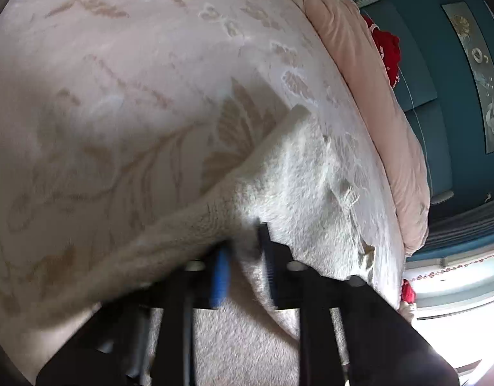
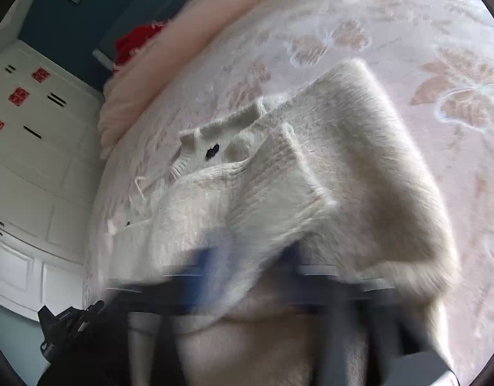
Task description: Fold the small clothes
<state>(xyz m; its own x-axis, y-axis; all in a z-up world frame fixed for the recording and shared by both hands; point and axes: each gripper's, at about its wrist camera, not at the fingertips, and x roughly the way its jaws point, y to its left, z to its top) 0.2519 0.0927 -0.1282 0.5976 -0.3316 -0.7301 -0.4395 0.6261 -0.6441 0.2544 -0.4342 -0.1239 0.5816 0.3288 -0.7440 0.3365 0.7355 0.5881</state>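
Sweater (image 2: 311,177) button (image 2: 212,151) only right-view

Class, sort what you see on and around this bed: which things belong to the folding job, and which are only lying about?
Part of the job:
cream knitted garment
left gripper
right gripper

Only lying about:
floral bedspread
pink quilt
red cloth
white wardrobe
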